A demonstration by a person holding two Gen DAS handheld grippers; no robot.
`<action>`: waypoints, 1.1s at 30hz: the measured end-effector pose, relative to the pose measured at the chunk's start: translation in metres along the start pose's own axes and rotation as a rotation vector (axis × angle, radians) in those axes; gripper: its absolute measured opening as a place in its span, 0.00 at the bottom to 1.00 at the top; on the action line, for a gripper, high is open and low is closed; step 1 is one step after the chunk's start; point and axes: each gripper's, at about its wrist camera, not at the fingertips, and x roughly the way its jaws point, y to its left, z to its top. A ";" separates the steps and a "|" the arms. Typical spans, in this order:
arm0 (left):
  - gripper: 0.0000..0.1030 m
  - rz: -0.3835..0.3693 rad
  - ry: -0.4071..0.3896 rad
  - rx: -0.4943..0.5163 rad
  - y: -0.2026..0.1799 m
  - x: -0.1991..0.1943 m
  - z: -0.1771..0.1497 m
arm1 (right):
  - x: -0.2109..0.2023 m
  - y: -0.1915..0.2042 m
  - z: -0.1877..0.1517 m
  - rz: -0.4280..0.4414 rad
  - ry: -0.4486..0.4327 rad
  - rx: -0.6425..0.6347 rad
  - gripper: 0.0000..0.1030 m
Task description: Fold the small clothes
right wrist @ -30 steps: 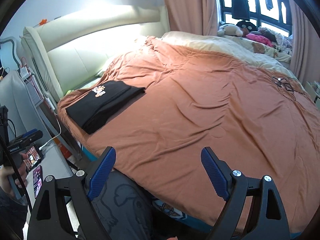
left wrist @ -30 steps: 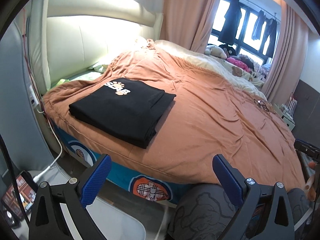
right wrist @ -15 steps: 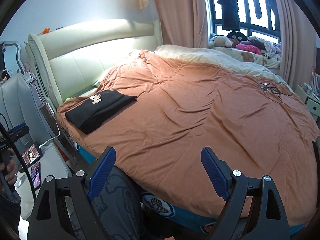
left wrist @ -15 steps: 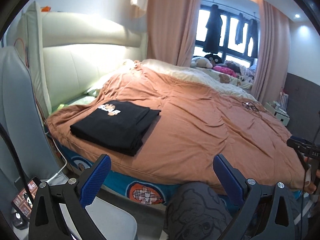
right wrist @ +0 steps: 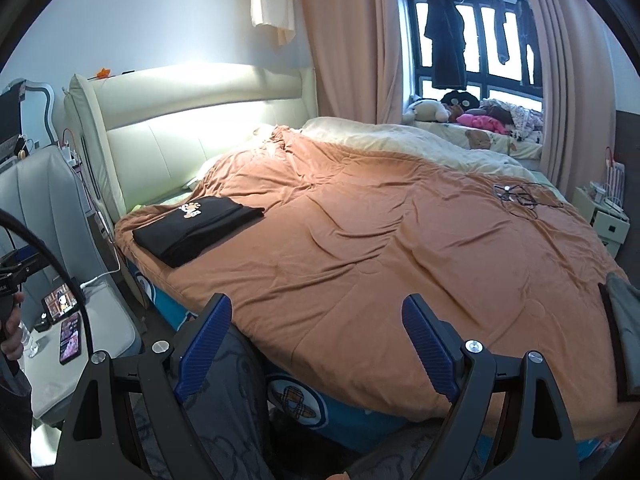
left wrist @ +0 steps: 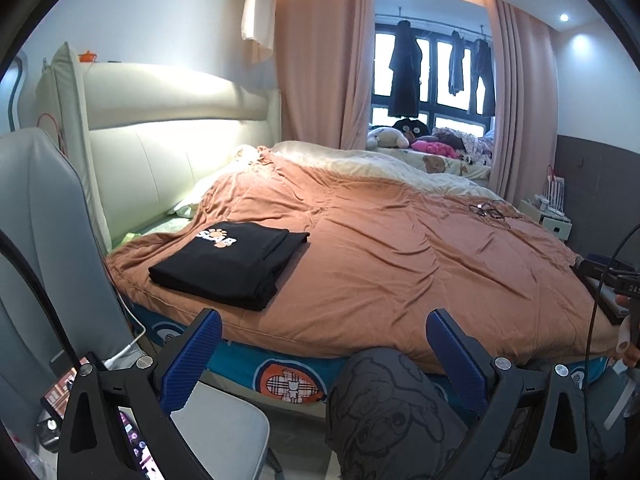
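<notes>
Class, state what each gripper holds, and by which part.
Nothing: the left gripper and right gripper are open and empty; the folded black shirt lies untouched.

Bedcover: a rust-orange quilted duvet (right wrist: 360, 248) spread over the bed, creased, with a cream blanket (right wrist: 420, 140) at its far side.
Headboard: a padded cream leather headboard (right wrist: 180, 120) at far left, brightly lit.
Curtains: salmon-pink curtains (left wrist: 320, 72) hang either side of a dark-framed window (right wrist: 480, 40), where dark garments hang on a rail.
Window ledge: soft toys and a pink bundle (right wrist: 478, 121) lie below the panes.
Cables: a tangle of thin black wires (right wrist: 516, 196) on the duvet's far right.
Seat: a grey padded chair (left wrist: 36, 220) at near left, beside the bed.
Phones: two lit phone screens (right wrist: 64, 320) on a pale surface, near left.
Nightstand: a white bedside cabinet (left wrist: 548, 216) at far right.
</notes>
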 end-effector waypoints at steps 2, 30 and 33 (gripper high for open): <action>1.00 -0.006 -0.006 -0.003 -0.002 -0.007 -0.005 | -0.008 0.003 -0.005 -0.007 -0.009 -0.008 0.84; 1.00 -0.025 -0.047 -0.051 -0.010 -0.045 -0.015 | -0.029 0.007 -0.040 -0.010 -0.045 0.074 1.00; 1.00 -0.030 -0.041 -0.039 -0.015 -0.045 -0.015 | -0.028 0.008 -0.040 -0.006 -0.039 0.073 1.00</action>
